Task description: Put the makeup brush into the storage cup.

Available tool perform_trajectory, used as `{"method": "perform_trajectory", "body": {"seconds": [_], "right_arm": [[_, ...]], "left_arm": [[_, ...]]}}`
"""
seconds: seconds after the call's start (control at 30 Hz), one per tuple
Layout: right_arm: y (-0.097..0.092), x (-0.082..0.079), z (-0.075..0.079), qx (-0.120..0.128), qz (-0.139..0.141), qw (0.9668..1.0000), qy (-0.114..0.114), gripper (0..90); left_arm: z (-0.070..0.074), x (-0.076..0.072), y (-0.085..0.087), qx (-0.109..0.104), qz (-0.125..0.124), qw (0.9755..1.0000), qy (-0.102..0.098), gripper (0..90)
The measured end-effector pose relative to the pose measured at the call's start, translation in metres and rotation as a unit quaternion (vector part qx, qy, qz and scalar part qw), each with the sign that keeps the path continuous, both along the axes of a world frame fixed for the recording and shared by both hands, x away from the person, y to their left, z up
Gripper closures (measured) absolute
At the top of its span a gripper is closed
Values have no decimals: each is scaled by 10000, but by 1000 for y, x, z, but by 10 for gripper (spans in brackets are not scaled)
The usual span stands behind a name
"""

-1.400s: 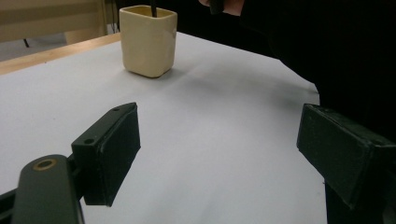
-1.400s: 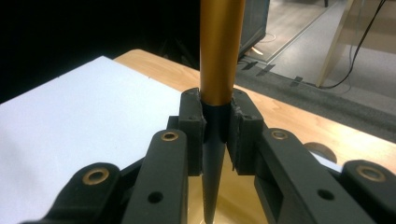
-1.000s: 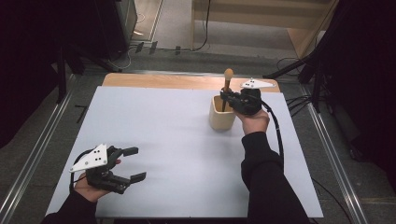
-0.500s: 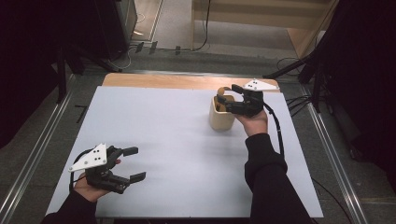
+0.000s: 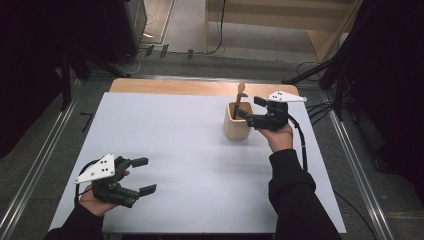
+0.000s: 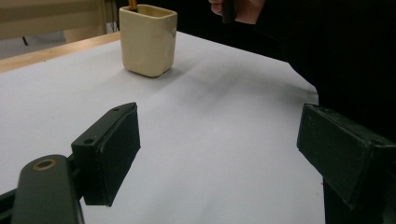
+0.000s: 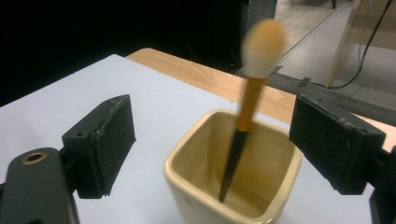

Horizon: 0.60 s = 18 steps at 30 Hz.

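Observation:
A cream square cup (image 5: 235,126) stands at the far right of the white table (image 5: 190,150). A brush (image 5: 239,97) with an orange handle and a pale tip leans inside it. My right gripper (image 5: 248,106) hovers just right of the cup's rim; its jaws have just been opening and stand apart. In the right gripper view the brush (image 7: 254,84) is blurred and rises from the cup (image 7: 187,186) between the jaws of my right gripper (image 7: 222,140), touching neither pad. My left gripper (image 5: 145,175) rests open at the near left, nothing in it. From the left gripper (image 6: 215,154) the cup (image 6: 148,39) is far off.
A bare wooden strip (image 5: 200,87) runs along the table's far edge. Metal rails (image 5: 35,170) flank the table on both sides. Cables (image 5: 310,107) lie on the floor at the back right. The person's right sleeve (image 5: 292,195) crosses the near right of the table.
The right gripper brought the brush down into the cup, let go of it and drew back a little to the right. The brush now leans in the cup. The left gripper stayed put.

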State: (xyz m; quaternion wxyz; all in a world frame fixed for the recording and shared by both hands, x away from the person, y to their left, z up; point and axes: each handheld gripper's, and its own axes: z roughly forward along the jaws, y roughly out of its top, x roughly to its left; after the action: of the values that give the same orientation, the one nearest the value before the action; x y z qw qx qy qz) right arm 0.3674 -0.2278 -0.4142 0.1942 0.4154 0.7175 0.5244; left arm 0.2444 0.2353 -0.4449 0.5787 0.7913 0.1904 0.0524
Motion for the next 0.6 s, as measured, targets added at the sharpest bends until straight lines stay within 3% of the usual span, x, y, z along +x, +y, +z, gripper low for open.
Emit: {"method": "perform_trajectory", "body": {"seconds": [0.6], "right_arm": [[4,-34,-2,-13,333,9994,-50,157]], "left_arm": [[0,0,0,-1,31,10000,4,143]]}}
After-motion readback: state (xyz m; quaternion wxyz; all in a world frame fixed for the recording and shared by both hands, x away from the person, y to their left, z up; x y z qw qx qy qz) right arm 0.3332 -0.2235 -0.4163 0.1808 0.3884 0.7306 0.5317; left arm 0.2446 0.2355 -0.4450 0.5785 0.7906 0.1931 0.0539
